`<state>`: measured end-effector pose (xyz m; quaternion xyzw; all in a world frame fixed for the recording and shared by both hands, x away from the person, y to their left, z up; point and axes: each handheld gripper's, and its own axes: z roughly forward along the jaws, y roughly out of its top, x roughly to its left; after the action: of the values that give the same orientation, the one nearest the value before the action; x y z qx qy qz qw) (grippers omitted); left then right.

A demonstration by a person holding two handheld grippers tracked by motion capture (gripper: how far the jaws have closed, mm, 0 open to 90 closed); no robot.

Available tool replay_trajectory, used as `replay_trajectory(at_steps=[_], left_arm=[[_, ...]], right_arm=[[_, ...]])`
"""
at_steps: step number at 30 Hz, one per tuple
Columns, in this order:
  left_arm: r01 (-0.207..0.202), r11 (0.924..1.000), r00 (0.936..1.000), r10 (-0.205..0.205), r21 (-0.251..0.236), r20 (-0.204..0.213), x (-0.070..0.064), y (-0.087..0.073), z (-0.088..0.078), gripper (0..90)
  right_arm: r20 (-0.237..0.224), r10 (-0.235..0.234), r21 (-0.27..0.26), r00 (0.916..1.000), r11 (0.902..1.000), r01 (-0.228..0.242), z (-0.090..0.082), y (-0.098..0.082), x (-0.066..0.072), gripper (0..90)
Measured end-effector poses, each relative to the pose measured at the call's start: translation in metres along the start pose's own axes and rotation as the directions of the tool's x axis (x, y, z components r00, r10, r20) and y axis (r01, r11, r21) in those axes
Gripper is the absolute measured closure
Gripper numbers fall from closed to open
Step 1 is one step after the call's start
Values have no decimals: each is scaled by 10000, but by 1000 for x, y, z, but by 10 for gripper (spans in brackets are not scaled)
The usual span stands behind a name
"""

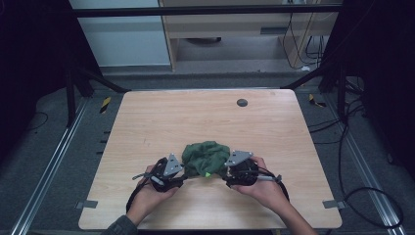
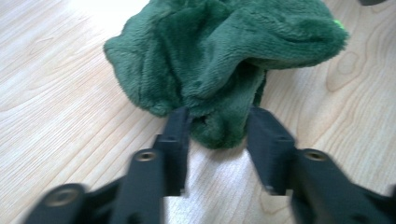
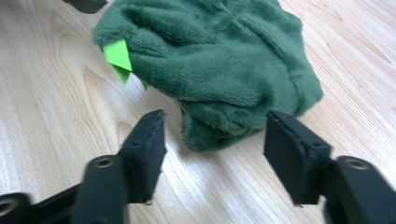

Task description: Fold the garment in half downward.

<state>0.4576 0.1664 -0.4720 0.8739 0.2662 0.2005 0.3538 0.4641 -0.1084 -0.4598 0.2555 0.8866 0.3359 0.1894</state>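
Observation:
A crumpled dark green plush cloth (image 1: 205, 157) lies on the wooden table (image 1: 195, 117) near its front edge, between my two grippers. A bright green tag (image 3: 117, 55) sticks out of it on the near side. My left gripper (image 1: 187, 173) is at the cloth's left; in the left gripper view its jaws (image 2: 219, 116) stand apart around a hanging fold of the cloth (image 2: 224, 56), barely touching it. My right gripper (image 1: 221, 171) is at the cloth's right, with its jaws (image 3: 215, 116) wide open on either side of a corner of the cloth (image 3: 219, 60), which rests on the table.
A small dark round disc (image 1: 242, 102) sits near the table's far edge. Grey tape tabs (image 1: 87, 204) mark the front corners. Black frame bars and cables (image 1: 352, 147) surround the table on the floor. The far half of the tabletop is bare wood.

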Motion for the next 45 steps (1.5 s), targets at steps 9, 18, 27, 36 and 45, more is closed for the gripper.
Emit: replay_trajectory(at_steps=[9, 18, 27, 36, 45], left_arm=[[745, 9963, 9970, -737, 428, -219, 7, -2, -8, 136], [785, 9956, 9968, -777, 510, -185, 16, -8, -22, 80], [863, 9922, 9962, -851, 895, -169, 34, -25, -28, 63], [1146, 9863, 9932, -1113, 1189, -339, 47, -39, -30, 60], [1931, 9702, 9789, -1803, 1464, -959, 75, -64, -31, 61]], right_arm=[[454, 823, 54, 9956, 9966, -826, -8, -10, -14, 94], [454, 1312, 174, 9903, 9911, -1321, -12, -28, -25, 64], [257, 1710, 522, 9849, 9837, -1721, -20, -44, -37, 63], [414, 1829, 1050, 9823, 9769, -1863, -19, -57, -45, 79], [784, 2163, 1154, 9732, 9676, -2244, -21, -69, -61, 96]])
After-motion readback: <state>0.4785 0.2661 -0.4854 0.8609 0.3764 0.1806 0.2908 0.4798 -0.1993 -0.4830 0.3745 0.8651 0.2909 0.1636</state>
